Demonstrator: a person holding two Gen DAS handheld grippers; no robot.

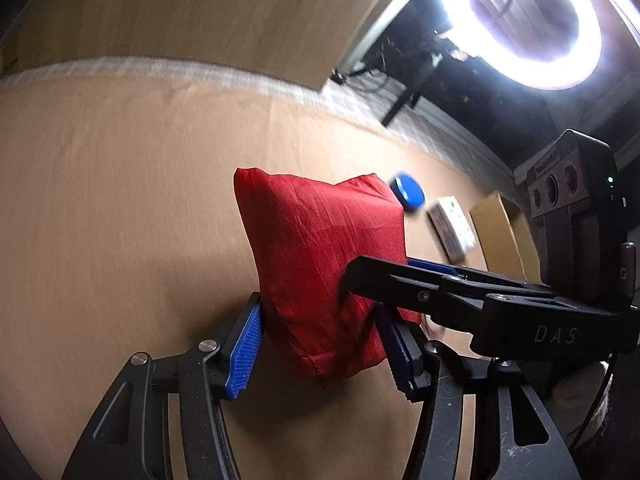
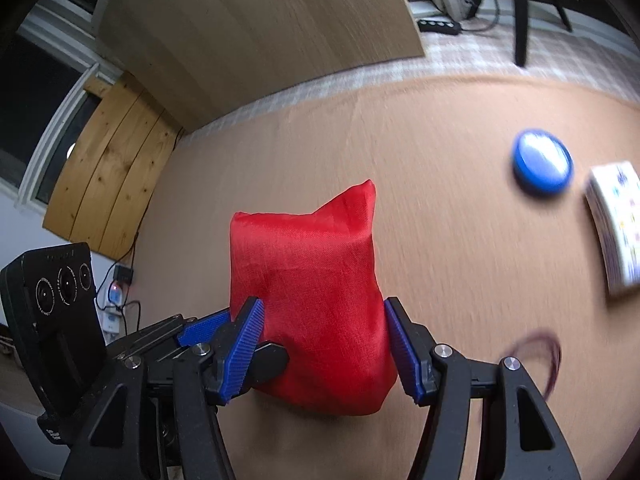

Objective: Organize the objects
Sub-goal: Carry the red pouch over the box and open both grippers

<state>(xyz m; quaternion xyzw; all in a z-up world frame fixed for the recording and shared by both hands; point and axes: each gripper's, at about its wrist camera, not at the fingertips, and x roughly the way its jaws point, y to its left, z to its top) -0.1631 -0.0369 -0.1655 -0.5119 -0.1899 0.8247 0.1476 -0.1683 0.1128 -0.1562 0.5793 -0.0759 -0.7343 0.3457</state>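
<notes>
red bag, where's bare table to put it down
The widest bare stretch of the table lies ahead of the red bag, up to the checked cloth strip, and on its left in the left wrist view. It is crowded to the right: blue disc, card box and cardboard box sit close together.

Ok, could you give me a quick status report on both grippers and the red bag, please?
Left gripper and right gripper both clamped on the red bag. Bag held between them above the table. Blue lid and card box lie clear, to one side.
</notes>
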